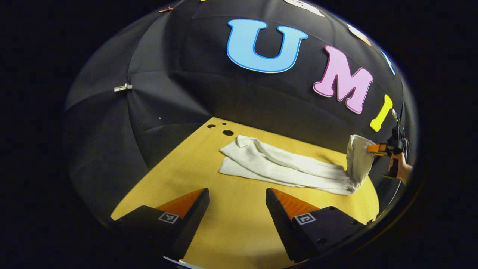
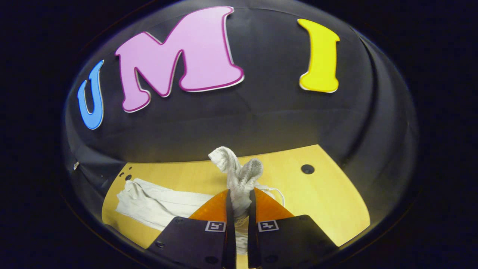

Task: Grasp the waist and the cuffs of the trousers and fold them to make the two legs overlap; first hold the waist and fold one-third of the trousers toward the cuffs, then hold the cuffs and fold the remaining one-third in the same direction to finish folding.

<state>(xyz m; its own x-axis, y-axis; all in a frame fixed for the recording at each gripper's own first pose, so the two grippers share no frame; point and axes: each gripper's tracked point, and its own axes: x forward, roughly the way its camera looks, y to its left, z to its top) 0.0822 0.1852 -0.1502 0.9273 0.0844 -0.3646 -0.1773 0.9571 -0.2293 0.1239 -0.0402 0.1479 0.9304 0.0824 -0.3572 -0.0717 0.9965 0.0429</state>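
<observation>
The white trousers [image 1: 283, 168] lie lengthwise on the yellow surface [image 1: 231, 224], legs seemingly already overlapped. One end is bunched and lifted clear by the right tongs [image 2: 241, 209], which are clamped on it, probably to carry that end over the rest. The left tongs [image 1: 237, 213] hover near the trousers, spread wide and holding nothing.

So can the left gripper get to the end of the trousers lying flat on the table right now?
Probably yes. The left gripper is open, and only bare table lies between it and the flat end of the trousers. The right gripper holds the other end up.
</observation>
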